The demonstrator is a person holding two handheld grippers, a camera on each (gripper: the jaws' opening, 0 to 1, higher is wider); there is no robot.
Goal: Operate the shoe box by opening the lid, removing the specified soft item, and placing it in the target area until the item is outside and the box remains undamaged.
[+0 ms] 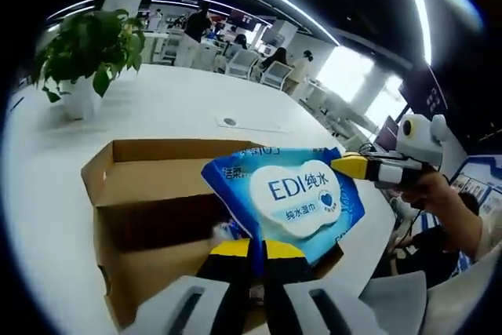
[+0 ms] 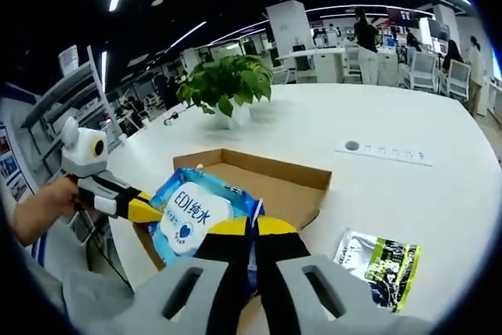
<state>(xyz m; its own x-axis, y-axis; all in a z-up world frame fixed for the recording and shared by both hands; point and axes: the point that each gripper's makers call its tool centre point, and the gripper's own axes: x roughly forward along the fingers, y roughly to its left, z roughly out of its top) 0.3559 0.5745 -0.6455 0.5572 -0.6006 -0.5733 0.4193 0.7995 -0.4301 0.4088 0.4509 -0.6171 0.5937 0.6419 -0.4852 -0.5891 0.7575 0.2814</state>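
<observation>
Wipes pack held over the open box, both tongs on it.

Left gripper view: the left gripper [image 1: 257, 250] pinches the lower edge of the blue wipes pack [image 1: 292, 196] mid-frame, over the open shoe box [image 1: 149, 186]; the right gripper [image 1: 351, 165] touches the pack's right corner. Plant [image 1: 90, 49] upper left.

Right gripper view: the right gripper [image 2: 252, 229] looks clamped on the pack's edge, though it's partly hidden. A green sachet [image 2: 380, 266] lies lower right on the white table [image 2: 408, 194].
</observation>
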